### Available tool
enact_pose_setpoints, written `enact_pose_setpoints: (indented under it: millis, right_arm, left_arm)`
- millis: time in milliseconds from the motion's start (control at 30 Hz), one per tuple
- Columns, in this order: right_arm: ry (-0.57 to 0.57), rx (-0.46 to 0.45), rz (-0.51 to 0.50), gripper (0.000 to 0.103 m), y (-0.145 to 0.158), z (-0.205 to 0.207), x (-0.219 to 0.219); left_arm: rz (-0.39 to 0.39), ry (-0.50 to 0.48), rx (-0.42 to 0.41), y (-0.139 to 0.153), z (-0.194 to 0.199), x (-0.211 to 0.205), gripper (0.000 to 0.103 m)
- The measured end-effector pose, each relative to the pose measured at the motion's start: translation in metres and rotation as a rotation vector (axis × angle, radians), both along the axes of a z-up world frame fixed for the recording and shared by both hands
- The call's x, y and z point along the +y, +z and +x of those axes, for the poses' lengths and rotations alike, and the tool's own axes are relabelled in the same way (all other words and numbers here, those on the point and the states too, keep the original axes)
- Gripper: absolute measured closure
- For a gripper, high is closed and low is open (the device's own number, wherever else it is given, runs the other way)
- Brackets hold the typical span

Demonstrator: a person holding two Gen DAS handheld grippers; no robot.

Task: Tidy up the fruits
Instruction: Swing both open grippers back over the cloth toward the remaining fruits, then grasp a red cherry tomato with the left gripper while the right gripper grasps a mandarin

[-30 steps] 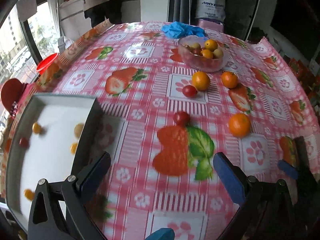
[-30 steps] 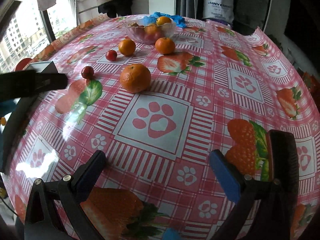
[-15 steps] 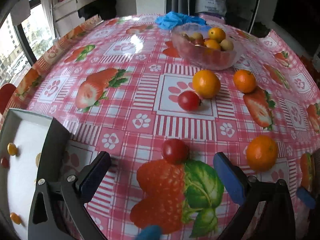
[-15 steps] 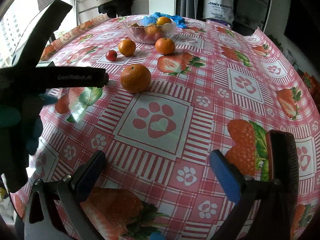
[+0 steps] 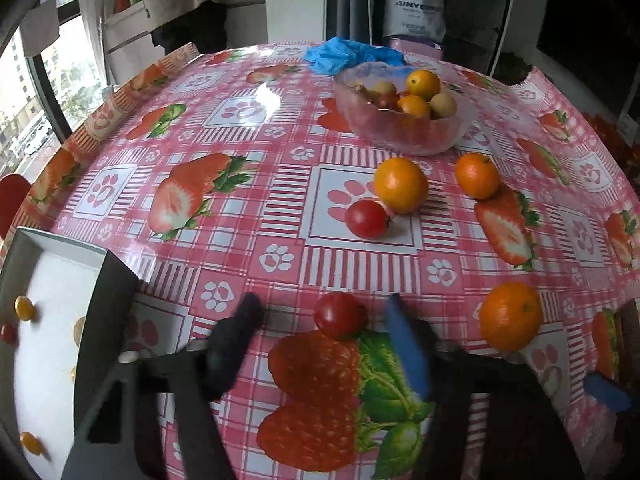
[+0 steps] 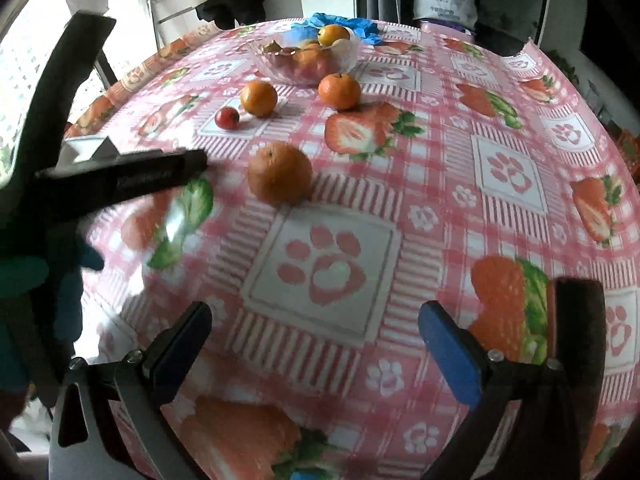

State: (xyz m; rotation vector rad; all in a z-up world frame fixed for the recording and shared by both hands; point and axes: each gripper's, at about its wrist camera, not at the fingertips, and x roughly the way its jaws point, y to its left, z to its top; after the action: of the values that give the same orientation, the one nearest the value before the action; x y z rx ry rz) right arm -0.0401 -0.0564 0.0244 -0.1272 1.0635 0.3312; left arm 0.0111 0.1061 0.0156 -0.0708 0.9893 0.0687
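Left tongs (image 5: pixel 324 316): jaws have just been closing, small glossy round red tomato (image 5: pixel 339 314) between them; left pad clear of it, so not yet gripped. It sits on the pink strawberry-print worktop (image 5: pixel 240 136), right of the grey-rimmed white tray (image 5: pixel 108 316). Round matte orange mandarin (image 5: pixel 510 316) just beside, right. Right tongs (image 6: pixel 314 330): released, nothing between.

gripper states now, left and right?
Left gripper: jaws have just been closing around the tomato, pads not yet pressing it.
Right gripper: open, empty.
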Motion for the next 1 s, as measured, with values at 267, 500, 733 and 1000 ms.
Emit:
enact_pose_setpoints:
  millis: [267,500,733,1000]
  right_arm:
    - [0.016,-0.032,-0.020,0.012,-0.001,0.039,0.036]
    - [0.036,-0.078,-0.069,0.060,-0.002,0.051,0.058]
    - [0.065,-0.053,-0.018,0.060,0.001,0.023,0.049]
    - [0.061,-0.034,0.024,0.060,0.008,-0.018,0.028]
  left_arm:
    - [-0.066,0.006,-0.015,0.002,-0.018,0.025,0.079]
    - [-0.065,0.009,-0.021,0.001,-0.057,0.036,0.079]
    - [-0.030,-0.002,-0.010,0.001,-0.080,0.033,0.079]
    - [-0.018,-0.007,0.007,0.002,-0.096,0.029,0.079]
